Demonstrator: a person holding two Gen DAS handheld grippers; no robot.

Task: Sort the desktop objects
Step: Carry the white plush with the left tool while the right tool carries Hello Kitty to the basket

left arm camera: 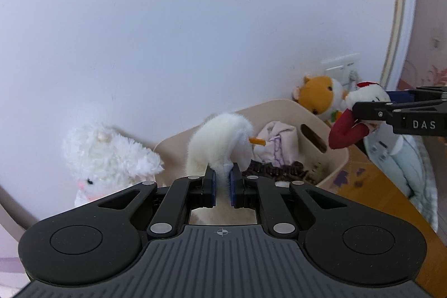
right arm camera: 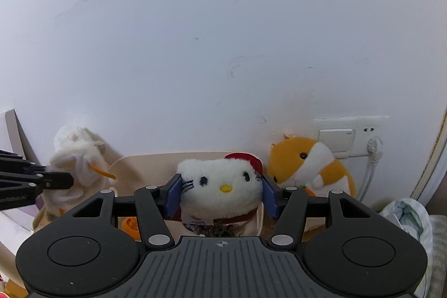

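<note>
My left gripper point(left arm camera: 222, 182) is shut on a white furry plush with an orange beak point(left arm camera: 220, 141), held over the near rim of a beige storage bin point(left arm camera: 333, 162). It also shows in the right wrist view point(right arm camera: 81, 169). My right gripper point(right arm camera: 220, 193) is shut on the head of a white cat plush with a red bow point(right arm camera: 220, 186), held above the bin point(right arm camera: 145, 161). In the left wrist view that plush point(left arm camera: 360, 113) hangs over the bin's right end, its dark red body down.
A fluffy white lamb plush point(left arm camera: 106, 161) sits left of the bin by the wall. An orange-and-white hamster plush point(right arm camera: 313, 166) leans on the wall behind the bin, below a wall socket point(right arm camera: 349, 136). The bin holds pale cloth point(left arm camera: 276, 144). Crumpled light fabric point(left arm camera: 402, 164) lies at right.
</note>
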